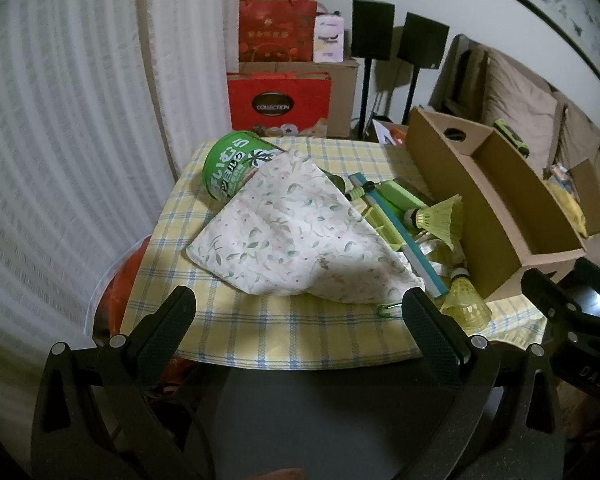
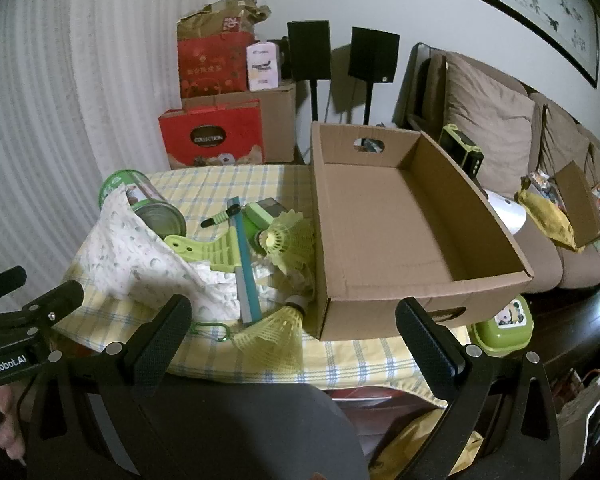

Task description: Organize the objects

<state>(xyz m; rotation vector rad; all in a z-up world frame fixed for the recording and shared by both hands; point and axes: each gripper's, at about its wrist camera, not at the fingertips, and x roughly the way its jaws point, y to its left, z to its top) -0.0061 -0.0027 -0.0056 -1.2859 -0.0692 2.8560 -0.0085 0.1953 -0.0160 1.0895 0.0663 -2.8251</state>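
**Sorting not yet begun**

While both sets of jaws gape empty at the bench's near edge, the floral cloth point(image 1: 296, 232) lies just beyond the left gripper point(image 1: 300, 312). Past the right gripper point(image 2: 294, 324) waits the empty cardboard box point(image 2: 400, 224); next, pick something.

Tablecloth point(image 1: 228, 324): yellow with blue-and-white check. Cloth bag point(image 1: 292, 240): white, green leaf and pink floral print. Can point(image 1: 228, 160): green, white lettering. Shuttlecocks point(image 2: 274, 334): yellow-green. Box point(image 2: 384, 232): plain brown cardboard. Stick point(image 2: 244, 264): teal.
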